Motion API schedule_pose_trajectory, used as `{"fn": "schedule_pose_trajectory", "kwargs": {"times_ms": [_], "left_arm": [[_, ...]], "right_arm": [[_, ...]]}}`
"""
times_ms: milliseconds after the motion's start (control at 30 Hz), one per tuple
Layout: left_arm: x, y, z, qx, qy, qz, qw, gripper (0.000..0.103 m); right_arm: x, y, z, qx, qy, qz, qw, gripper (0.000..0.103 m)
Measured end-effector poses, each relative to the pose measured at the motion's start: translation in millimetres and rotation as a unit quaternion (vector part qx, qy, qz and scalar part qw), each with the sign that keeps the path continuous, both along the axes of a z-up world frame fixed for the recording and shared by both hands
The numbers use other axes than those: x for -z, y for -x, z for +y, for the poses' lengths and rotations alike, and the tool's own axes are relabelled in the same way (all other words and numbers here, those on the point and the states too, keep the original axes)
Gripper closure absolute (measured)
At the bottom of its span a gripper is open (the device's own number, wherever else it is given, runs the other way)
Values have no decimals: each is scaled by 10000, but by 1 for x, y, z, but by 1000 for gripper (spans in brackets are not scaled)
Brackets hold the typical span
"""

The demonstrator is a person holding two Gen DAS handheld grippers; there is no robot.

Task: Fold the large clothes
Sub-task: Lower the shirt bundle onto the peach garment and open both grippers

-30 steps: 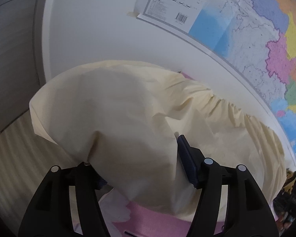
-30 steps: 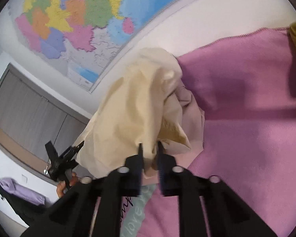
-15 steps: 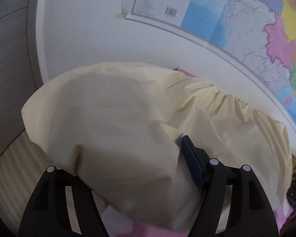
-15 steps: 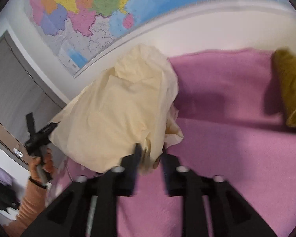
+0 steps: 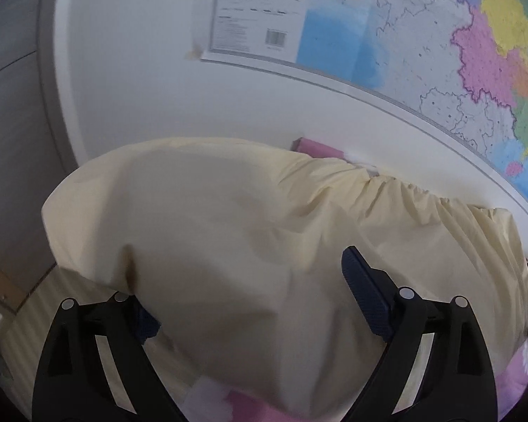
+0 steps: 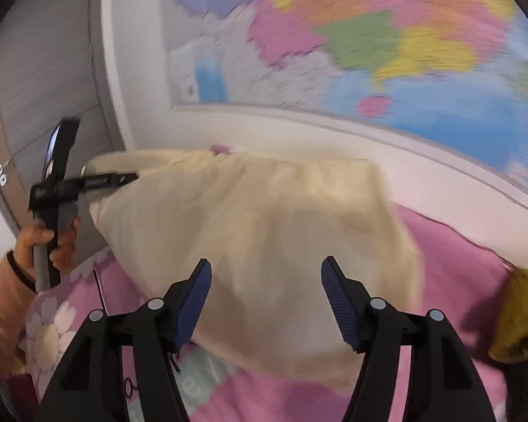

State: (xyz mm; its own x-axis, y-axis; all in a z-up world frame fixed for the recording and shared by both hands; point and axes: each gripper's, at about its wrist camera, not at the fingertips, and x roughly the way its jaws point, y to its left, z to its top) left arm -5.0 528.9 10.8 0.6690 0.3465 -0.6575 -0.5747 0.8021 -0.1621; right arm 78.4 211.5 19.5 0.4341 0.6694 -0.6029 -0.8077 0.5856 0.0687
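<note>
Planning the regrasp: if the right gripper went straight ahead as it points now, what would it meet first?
Most likely the cream garment: it fills the view between the right gripper's open jaws. Blur makes depth uncertain.

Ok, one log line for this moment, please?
left tongs: open, cream garment draped across | right tongs: open, holding nothing | pink blanket underneath
</note>
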Motion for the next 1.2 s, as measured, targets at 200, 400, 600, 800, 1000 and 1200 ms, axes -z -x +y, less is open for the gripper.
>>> {"fn": "schedule_pose_trajectory", "kwargs": {"times_ms": [200, 400, 600, 800, 1000, 1200], "left_arm": [[5, -8, 28, 9, 164, 185, 9997, 17], [0, 28, 52, 196, 755, -8, 9970, 17], [-20, 79, -1, 192, -176, 544, 9982, 7], [-38, 115, -81, 552, -666, -38, 9962, 7], [-30, 96, -161, 863, -1138, -233, 9895, 5], [-22, 86, -209, 750, -1028, -217, 9916, 6]], "right_arm": [[39, -16, 19, 3, 462, 452, 9979, 46], [47, -20, 17, 57, 625, 523, 9967, 47], [43, -19, 21, 140, 675, 570, 9960, 46], [38, -21, 25, 197, 636, 648, 9957, 46], [21, -8, 4, 251, 279, 702, 9968, 46], [5, 30, -34, 235, -67, 379, 9990, 27]]}}
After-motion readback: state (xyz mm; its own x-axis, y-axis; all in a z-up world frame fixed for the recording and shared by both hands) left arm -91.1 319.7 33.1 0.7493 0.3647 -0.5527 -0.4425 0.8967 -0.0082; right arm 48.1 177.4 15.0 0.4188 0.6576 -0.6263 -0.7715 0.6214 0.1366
